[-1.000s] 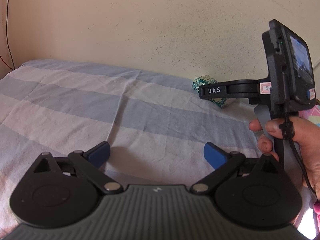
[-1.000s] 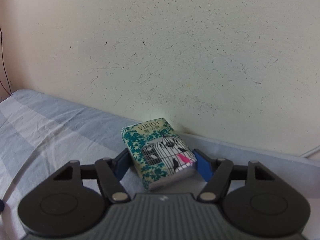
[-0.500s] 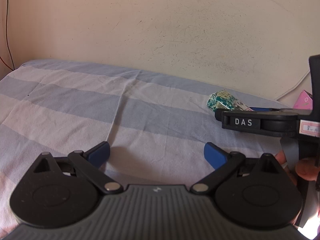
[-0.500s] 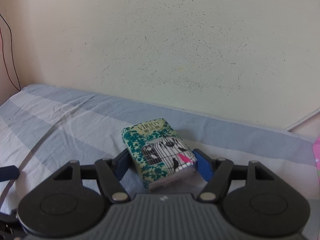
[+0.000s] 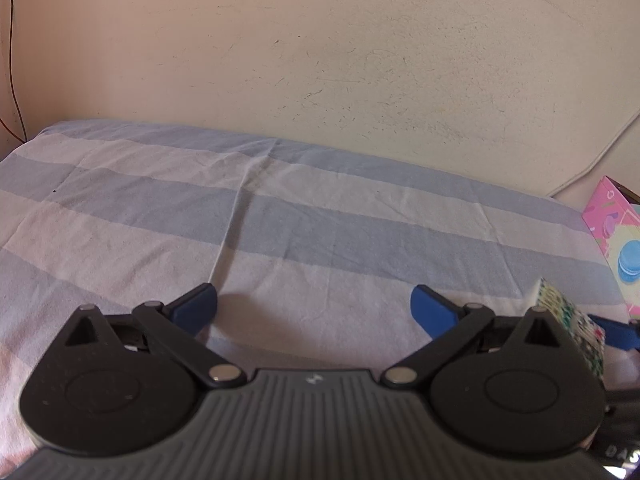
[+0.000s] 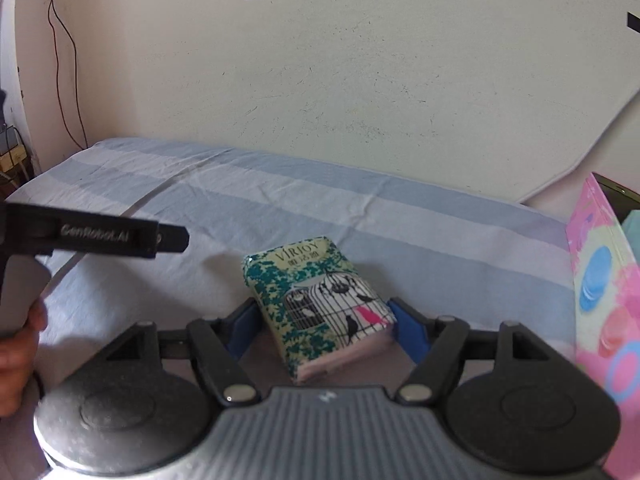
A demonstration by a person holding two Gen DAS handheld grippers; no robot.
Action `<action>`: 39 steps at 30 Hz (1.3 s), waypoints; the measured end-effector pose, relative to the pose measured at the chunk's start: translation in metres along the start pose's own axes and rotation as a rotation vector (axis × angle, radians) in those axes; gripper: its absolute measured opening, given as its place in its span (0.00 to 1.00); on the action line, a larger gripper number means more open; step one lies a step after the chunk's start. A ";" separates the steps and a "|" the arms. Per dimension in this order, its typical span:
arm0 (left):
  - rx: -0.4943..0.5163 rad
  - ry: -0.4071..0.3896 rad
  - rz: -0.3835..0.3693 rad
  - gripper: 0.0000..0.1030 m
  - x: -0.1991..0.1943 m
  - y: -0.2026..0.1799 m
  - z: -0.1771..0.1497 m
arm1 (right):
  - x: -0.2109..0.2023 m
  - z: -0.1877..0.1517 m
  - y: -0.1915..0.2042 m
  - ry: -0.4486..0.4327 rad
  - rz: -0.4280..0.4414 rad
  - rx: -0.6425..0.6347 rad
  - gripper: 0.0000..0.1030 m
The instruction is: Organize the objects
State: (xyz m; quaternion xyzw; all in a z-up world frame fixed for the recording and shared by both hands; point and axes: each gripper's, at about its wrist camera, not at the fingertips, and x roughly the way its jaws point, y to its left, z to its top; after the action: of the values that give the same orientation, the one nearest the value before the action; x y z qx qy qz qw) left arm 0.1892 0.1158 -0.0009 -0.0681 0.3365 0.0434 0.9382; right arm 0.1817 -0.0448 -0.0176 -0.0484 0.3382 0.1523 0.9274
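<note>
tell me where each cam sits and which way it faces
Left wrist: on the left gripper, jaws wide and empty, aimed down across the striped bedsheet to the wall.
Right wrist: on the right gripper, jaws opening around the tissue pack; a hand shows at the left edge.
Shared: bedsheet, tissue pack, pink box.

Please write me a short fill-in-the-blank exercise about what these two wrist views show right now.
1. The tissue pack between the right claw fingers shows birds in a ____.
2. The left claw has ____ between its blue fingers.
3. The bedsheet is striped blue and ____.
4. The box at the right edge is mostly ____.

Missing words: cage; nothing; white; pink
</note>
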 end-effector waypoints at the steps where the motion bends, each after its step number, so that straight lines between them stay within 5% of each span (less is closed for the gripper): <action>1: 0.001 0.000 0.000 1.00 0.000 0.000 0.000 | -0.008 -0.007 -0.002 0.001 0.002 0.000 0.69; 14: 0.090 0.017 0.022 1.00 -0.003 -0.012 -0.005 | -0.094 -0.080 -0.023 -0.014 -0.031 0.050 0.93; 39: 0.105 0.015 0.058 1.00 -0.001 -0.022 -0.009 | -0.121 -0.101 -0.038 -0.084 0.042 0.171 0.96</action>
State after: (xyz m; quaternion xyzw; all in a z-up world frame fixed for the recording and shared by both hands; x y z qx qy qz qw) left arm 0.1858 0.0926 -0.0053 -0.0094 0.3473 0.0523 0.9362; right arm 0.0436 -0.1303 -0.0179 0.0443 0.3119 0.1441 0.9381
